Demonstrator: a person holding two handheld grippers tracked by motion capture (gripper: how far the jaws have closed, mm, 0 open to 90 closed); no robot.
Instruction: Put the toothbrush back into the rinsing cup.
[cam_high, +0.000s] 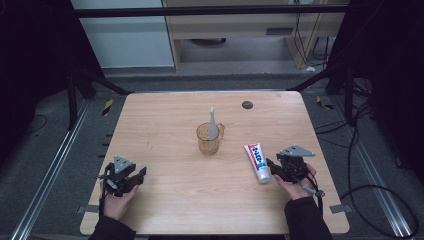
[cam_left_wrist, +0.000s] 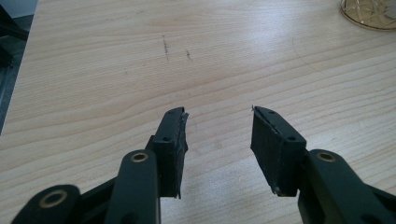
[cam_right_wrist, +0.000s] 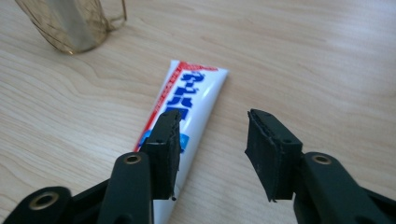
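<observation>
In the high view a light wooden table (cam_high: 165, 200) took up the middle of the frame, with a person's two hands coming in from the bottom edge. The left gripper (cam_high: 131, 178) sat at the lower left of the tabletop, held in the left hand (cam_high: 116, 200); the right gripper (cam_high: 272, 167) sat at the lower right, held in the right hand (cam_high: 296, 187). Near the centre of the frame stood a clear amber cup (cam_high: 208, 139) with a handle, and a white toothbrush (cam_high: 212, 122) stood upright inside it. A white tube of toothpaste (cam_high: 257, 161) with red and blue print lay flat on the wood, lower right of the cup and just beside the right gripper's jaws.

In the left gripper view the left gripper (cam_left_wrist: 219, 123) had its jaws spread wide over bare wood with nothing between them; the base of the cup (cam_left_wrist: 371, 11) showed at the upper right corner of that frame.

In the right gripper view the right gripper (cam_right_wrist: 212, 126) was likewise spread wide and held nothing. The toothpaste (cam_right_wrist: 191, 98) ran from the frame's centre down toward the lower left, passing under the left-hand jaw, while the right-hand jaw stood over bare wood. The cup (cam_right_wrist: 70, 23) sat in the upper left corner
</observation>
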